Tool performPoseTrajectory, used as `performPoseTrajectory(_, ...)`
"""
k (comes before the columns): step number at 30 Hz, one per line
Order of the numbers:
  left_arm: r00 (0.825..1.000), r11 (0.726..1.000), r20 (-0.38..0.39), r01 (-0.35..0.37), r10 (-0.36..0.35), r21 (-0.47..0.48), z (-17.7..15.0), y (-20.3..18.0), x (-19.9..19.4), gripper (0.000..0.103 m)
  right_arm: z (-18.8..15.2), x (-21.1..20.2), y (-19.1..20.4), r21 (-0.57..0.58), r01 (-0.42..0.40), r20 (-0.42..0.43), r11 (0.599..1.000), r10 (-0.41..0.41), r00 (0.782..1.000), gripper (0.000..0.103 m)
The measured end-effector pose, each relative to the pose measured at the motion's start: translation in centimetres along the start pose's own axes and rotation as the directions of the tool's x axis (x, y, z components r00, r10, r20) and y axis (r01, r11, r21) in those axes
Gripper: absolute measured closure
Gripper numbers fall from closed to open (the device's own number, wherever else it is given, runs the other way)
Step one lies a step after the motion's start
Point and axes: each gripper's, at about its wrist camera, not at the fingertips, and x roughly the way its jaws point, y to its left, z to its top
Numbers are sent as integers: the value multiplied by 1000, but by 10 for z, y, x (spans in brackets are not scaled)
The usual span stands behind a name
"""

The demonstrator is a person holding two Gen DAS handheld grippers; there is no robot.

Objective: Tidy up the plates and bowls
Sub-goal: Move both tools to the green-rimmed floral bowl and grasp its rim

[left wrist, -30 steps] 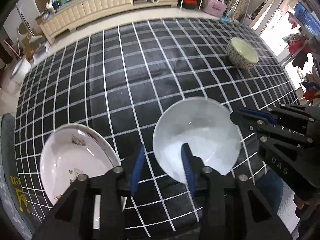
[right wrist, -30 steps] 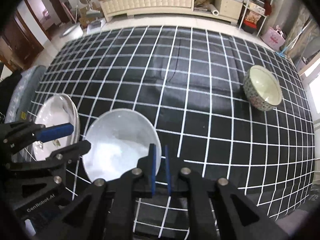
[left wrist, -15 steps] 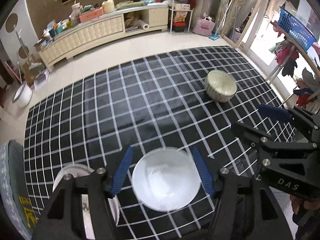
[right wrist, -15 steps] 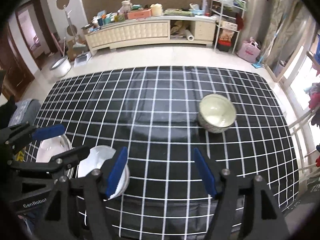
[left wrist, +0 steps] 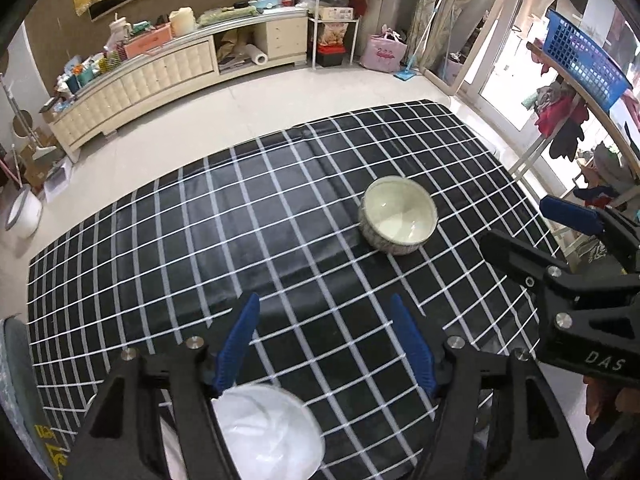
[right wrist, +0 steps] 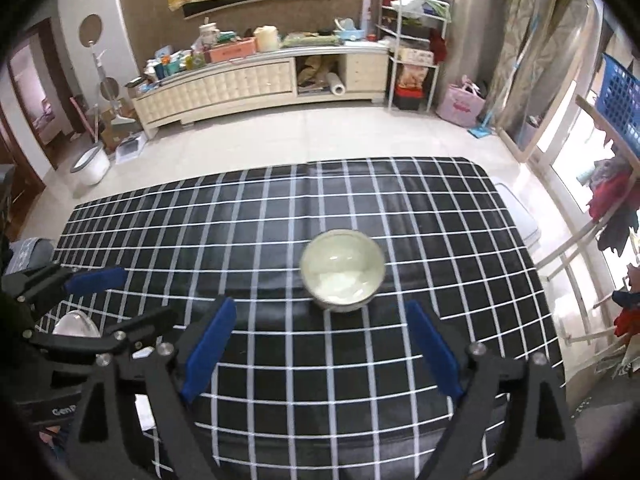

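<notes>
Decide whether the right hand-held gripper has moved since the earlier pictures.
Yes. The right hand-held gripper has pulled back and up from the plate, toward the bowl; its jaws have just opened, empty.

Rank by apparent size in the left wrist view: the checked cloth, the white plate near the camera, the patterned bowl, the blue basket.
1. Checked cloth, by far.
2. White plate, though partly hidden and nearest the camera, so inflated.
3. Patterned bowl and blue basket look about alike; distance makes ranking them unsure.
</notes>
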Motion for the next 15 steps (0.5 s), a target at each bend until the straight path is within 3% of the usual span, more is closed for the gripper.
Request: performPoseTrajectory(15, 994, 1000, -105, -12, 13, 13, 49, -26, 106, 36, 10, 85, -68, 51, 59, -159, 997, -51, 986, 12)
